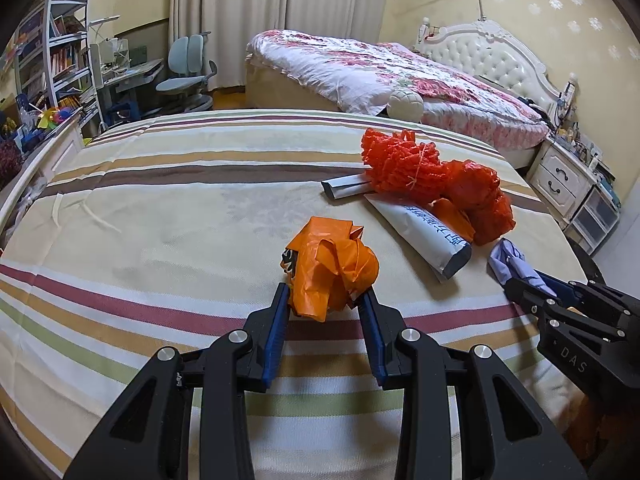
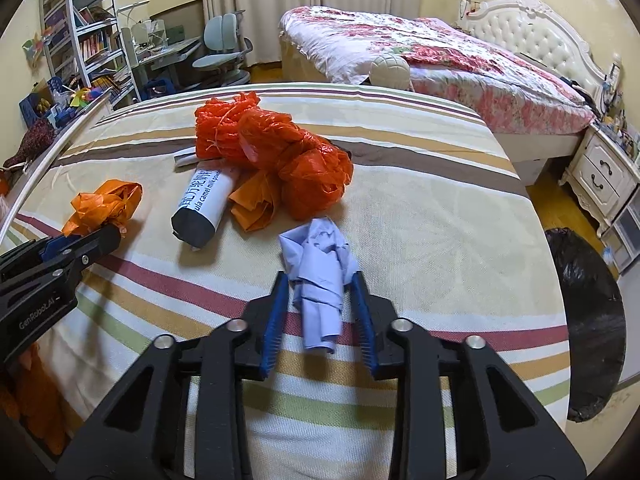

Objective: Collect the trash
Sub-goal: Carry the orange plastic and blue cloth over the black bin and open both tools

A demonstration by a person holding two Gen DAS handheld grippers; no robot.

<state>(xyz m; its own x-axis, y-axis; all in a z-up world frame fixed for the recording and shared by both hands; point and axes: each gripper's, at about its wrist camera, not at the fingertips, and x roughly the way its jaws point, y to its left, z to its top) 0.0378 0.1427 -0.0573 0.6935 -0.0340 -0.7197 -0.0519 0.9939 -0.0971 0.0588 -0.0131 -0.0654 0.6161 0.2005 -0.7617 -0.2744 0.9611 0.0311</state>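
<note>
Both hand-held grippers over a striped bedspread [image 1: 168, 208] on which the trash lies. The left hand-held gripper [image 1: 326, 300] is closed on a crumpled orange plastic bag [image 1: 328, 268]; its blue pads press the lower part of the wad from both sides, and most of the bag bulges beyond the tips. The right hand-held gripper [image 2: 320, 292] is clamped on a crumpled pale blue sheet of paper or thin film [image 2: 320, 272], with a loose tail hanging back between the fingers.

Handling, as judged: both wads are very light, soft and compressible, not fragile. Thin film is slippery and springs back, so hold is safest across the densest part of the wad, not on a loose flap.

Position relative to the grey-and-white milk-powder pouch [image 2: 204, 208], the landmark: in the right wrist view the orange bag lies to its left and the blue wad to its lower right, each near but apart from it. Just behind and beside the pouch rests a bundle of red-orange mesh netting and plastic [image 2: 272, 148], touching it and ungripped. A black trash bag [image 2: 588, 320] stands on the floor beyond the bed's right edge, well apart from the pouch.
</note>
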